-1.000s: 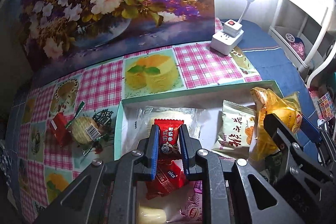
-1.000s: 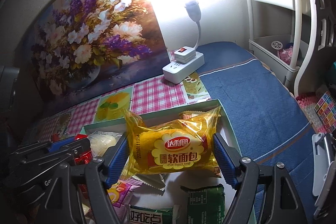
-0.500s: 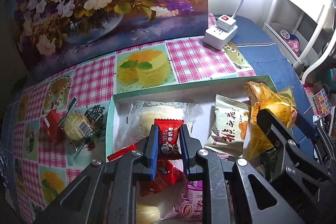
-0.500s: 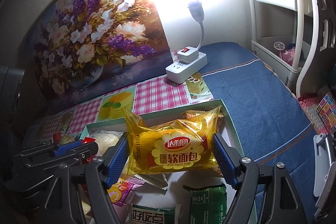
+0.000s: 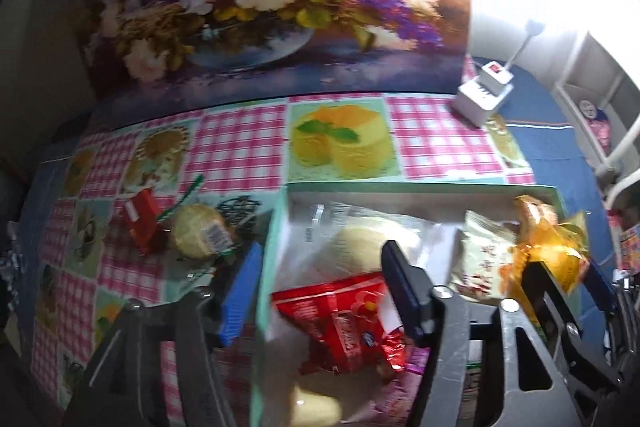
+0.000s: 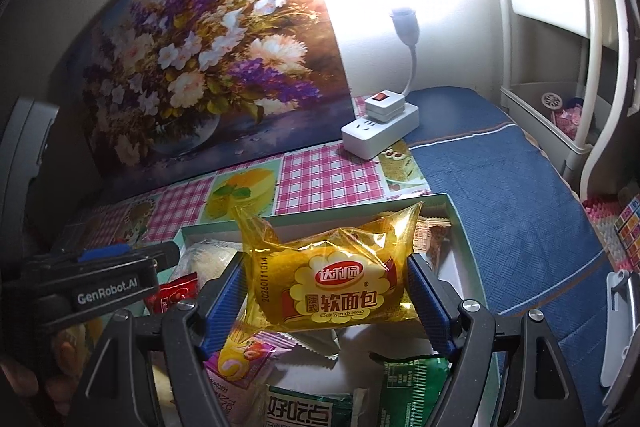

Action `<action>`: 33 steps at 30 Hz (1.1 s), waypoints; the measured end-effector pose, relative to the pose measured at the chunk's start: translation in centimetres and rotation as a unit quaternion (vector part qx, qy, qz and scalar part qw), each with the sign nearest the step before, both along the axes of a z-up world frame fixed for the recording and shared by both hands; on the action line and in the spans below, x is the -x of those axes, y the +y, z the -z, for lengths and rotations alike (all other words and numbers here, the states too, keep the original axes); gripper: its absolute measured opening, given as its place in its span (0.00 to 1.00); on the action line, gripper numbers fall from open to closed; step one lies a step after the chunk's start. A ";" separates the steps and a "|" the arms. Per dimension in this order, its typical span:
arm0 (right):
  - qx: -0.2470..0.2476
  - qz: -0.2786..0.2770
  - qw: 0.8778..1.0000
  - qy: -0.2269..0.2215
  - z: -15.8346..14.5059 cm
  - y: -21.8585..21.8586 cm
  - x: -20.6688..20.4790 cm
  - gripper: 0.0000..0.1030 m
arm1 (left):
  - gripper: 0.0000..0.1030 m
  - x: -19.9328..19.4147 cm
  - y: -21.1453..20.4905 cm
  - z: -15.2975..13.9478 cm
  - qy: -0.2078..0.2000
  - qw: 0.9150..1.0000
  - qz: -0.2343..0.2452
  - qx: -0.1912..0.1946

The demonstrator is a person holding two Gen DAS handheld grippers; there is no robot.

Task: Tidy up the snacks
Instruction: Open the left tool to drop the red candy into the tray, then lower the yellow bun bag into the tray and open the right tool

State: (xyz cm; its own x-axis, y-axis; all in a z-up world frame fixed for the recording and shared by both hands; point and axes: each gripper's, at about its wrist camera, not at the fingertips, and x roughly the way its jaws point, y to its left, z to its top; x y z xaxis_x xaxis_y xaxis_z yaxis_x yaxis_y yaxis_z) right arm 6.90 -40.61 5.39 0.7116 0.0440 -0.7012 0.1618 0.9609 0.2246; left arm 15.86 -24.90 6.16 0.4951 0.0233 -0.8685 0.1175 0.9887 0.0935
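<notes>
A teal box [image 5: 276, 227] on the table holds several snack packets. My left gripper [image 5: 320, 291] is open and empty, its jaws straddling the box's left wall. A red packet [image 5: 344, 323] lies in the box below it, beside a clear-wrapped bun [image 5: 372, 239]. My right gripper [image 6: 328, 291] is shut on a yellow soft-bread packet [image 6: 336, 283] and holds it above the box [image 6: 460, 227]. The yellow packet also shows in the left wrist view [image 5: 548, 247].
A red candy [image 5: 140, 223] and a round wrapped snack [image 5: 200, 235] lie on the checked cloth left of the box. A flower painting [image 6: 208, 67] stands behind. A white power strip [image 6: 380, 131] with lamp sits at back right. A white shelf [image 6: 560, 107] is at right.
My left gripper has opened and let go of the small red packet, which now lies in the box, and it has shifted left. My right gripper still holds the yellow packet.
</notes>
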 end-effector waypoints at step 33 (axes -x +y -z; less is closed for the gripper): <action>0.007 -0.010 1.000 -0.011 -0.3 0.2 0.2 0.85 | 0.79 0.0 0.3 1.0 0.012 0.999 -0.021 -0.038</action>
